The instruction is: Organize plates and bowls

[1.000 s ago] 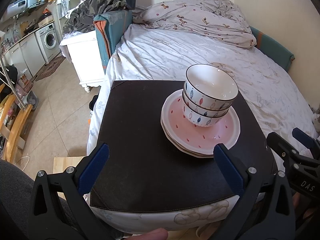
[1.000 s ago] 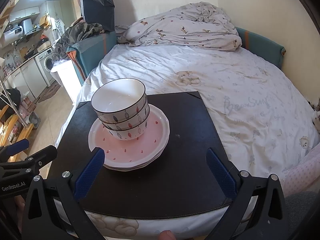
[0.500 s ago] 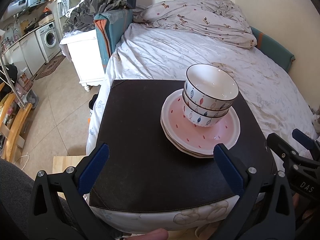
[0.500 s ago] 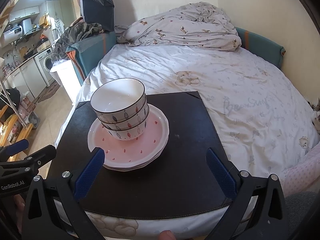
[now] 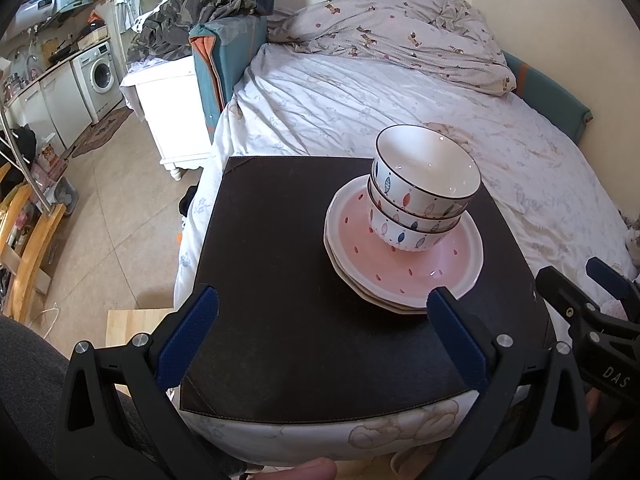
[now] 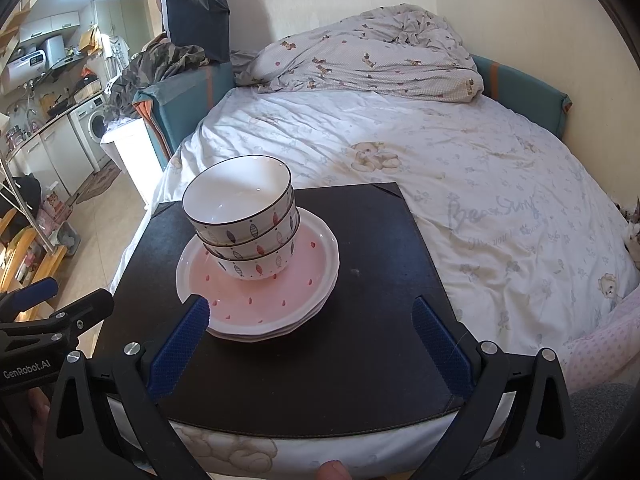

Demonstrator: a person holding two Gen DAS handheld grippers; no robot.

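Three white bowls [image 5: 420, 196] [image 6: 244, 224] with a fish pattern are nested in a stack on a pile of pink plates [image 5: 404, 276] [image 6: 260, 300]. The pile rests on a dark brown mat [image 5: 288, 280] [image 6: 360, 320] laid over the bed. My left gripper [image 5: 324, 320] stands open near the mat's front edge, its right finger close to the plates' rim. My right gripper [image 6: 312, 328] is open too, its left finger just in front of the plates. Neither holds anything.
The mat lies on a bed with a white sheet [image 6: 460, 168] and a crumpled duvet [image 6: 360, 60] at the back. A tiled floor [image 5: 100, 200], a white cabinet [image 5: 172, 100] and a washing machine [image 5: 100, 76] are to the left. A thumb [image 5: 308, 470] shows at the bottom.
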